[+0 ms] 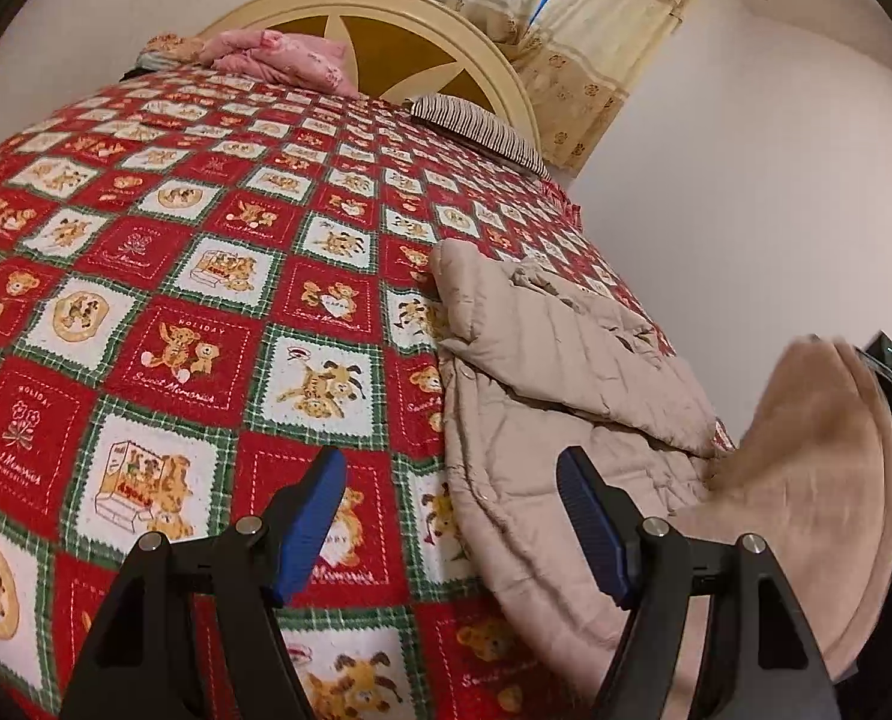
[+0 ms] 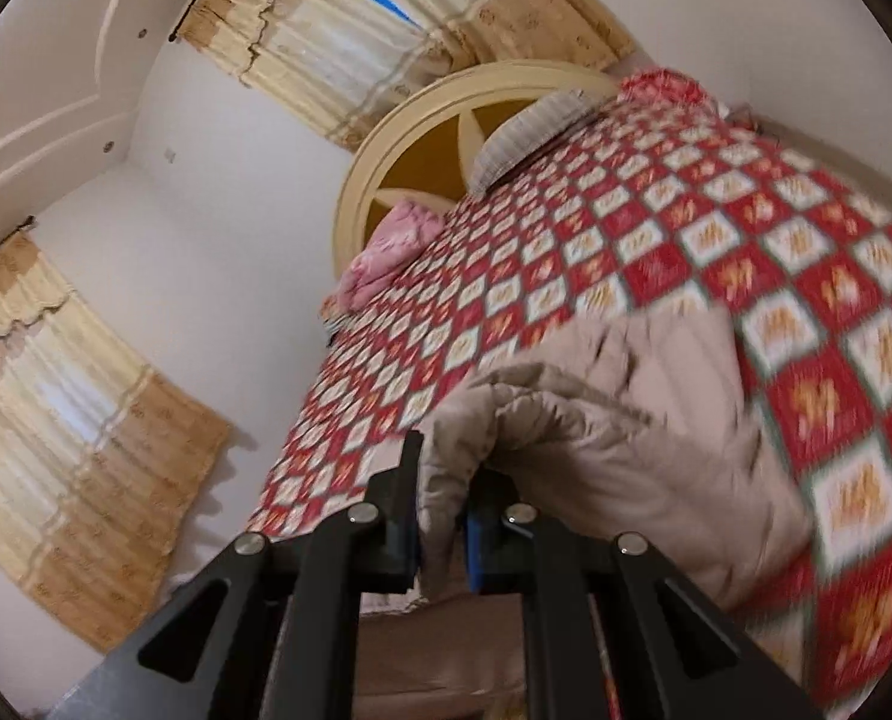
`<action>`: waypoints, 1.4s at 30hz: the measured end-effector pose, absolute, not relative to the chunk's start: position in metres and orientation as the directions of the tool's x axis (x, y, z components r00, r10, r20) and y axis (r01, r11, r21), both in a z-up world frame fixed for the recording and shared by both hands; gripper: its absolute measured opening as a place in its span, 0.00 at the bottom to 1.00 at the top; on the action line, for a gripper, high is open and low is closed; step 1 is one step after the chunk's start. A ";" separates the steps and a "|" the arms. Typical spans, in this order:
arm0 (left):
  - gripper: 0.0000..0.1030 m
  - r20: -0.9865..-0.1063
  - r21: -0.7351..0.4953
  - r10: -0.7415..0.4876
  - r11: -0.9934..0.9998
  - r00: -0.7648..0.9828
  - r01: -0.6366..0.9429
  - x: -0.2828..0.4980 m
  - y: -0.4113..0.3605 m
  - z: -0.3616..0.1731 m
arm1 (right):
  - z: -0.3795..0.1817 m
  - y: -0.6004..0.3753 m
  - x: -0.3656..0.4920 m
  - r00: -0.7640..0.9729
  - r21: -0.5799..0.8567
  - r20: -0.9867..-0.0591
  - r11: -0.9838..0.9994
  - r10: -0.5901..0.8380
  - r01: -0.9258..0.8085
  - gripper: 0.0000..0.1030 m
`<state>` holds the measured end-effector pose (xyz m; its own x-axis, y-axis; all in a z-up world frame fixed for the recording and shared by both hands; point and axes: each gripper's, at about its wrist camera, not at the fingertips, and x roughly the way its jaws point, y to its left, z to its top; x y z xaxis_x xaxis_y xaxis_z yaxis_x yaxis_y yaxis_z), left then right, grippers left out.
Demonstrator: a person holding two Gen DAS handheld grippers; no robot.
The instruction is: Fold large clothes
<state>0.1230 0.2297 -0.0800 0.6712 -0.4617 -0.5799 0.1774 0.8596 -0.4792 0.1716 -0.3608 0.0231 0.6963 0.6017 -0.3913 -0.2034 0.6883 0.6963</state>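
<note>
You are partway into folding a beige padded coat (image 1: 566,372) that lies on the bed (image 1: 176,300), over its red quilt of teddy-bear squares. In the left wrist view the coat sits at about four o'clock, near the bed's right edge, with one panel already turned over onto the body, so a first fold looks made.

Your right gripper (image 2: 440,534) is closed on a bunched edge of the coat; the cloth rises between its two fingers and drapes away toward two o'clock in the right wrist view. That view is blurred. From the left wrist view the same lifted flap shows as a smeared tan shape at about four o'clock, off the bed.

Your left gripper (image 1: 452,522) is open and holds nothing. It hangs above the quilt at six o'clock, its right finger over the coat's near edge, its left finger over bare quilt.

Judging from this, the fold in hand is not yet laid down, and the coat is still long and loose. The lifted flap must still come across, and at least one more fold looks needed.
</note>
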 end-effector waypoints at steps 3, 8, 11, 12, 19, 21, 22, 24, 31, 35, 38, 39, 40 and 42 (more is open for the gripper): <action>0.71 -0.588 -0.494 -0.456 0.857 0.669 0.150 0.135 0.238 -0.081 | 0.021 -0.364 0.220 0.728 0.697 -0.407 0.702 0.553 -0.143 0.14; 0.71 -0.581 -0.488 -0.450 0.859 0.678 0.152 0.161 0.236 -0.074 | -0.010 -0.377 0.304 0.765 0.680 -0.475 0.733 0.435 0.005 0.14; 0.71 -0.558 -0.497 -0.465 0.851 0.688 0.172 0.180 0.225 -0.066 | -0.051 -0.387 0.349 0.777 0.669 -0.510 0.738 0.368 0.090 0.14; 0.71 -0.544 -0.503 -0.475 0.844 0.692 0.185 0.187 0.218 -0.062 | -0.051 -0.387 0.349 0.777 0.669 -0.510 0.738 0.368 0.090 0.14; 0.71 -0.492 -0.447 -0.548 0.826 0.677 0.343 0.232 0.143 -0.027 | -0.120 -0.382 0.373 0.775 0.596 -0.569 0.787 0.274 0.159 0.16; 0.71 -0.496 -0.410 -0.565 0.822 0.660 0.395 0.253 0.109 -0.017 | -0.119 -0.378 0.372 0.778 0.577 -0.566 0.805 0.272 0.138 0.19; 0.71 -0.504 -0.393 -0.562 0.825 0.656 0.405 0.260 0.096 -0.014 | -0.116 -0.379 0.371 0.780 0.580 -0.560 0.804 0.279 0.129 0.22; 0.71 -0.518 -0.361 -0.562 0.827 0.645 0.431 0.276 0.068 -0.011 | -0.110 -0.385 0.369 0.787 0.634 -0.525 0.766 0.324 0.108 0.35; 0.71 -0.572 -0.350 -0.562 0.826 0.597 0.442 0.321 0.017 -0.033 | -0.032 -0.411 0.303 0.853 0.658 -0.383 0.753 0.355 -0.018 0.57; 0.71 -0.592 -0.333 -0.509 0.861 0.625 0.385 0.336 -0.001 -0.050 | -0.025 -0.354 0.285 0.753 0.430 -0.561 0.898 0.343 -0.088 0.24; 0.71 -0.595 -0.277 -0.476 0.878 0.647 0.391 0.339 -0.022 -0.059 | -0.035 -0.299 0.274 0.726 0.341 -0.579 0.919 0.372 -0.199 0.24; 0.71 -0.599 -0.245 -0.457 0.886 0.658 0.393 0.339 -0.028 -0.062 | -0.041 -0.282 0.274 0.717 0.323 -0.585 0.920 0.379 -0.223 0.24; 0.71 -0.607 -0.208 -0.430 0.898 0.668 0.388 0.340 -0.034 -0.068 | -0.050 -0.261 0.278 0.703 0.310 -0.600 0.921 0.383 -0.237 0.24; 0.71 -0.636 -0.162 -0.394 0.909 0.664 0.384 0.345 -0.040 -0.085 | -0.067 -0.242 0.286 0.691 0.305 -0.615 0.923 0.378 -0.234 0.24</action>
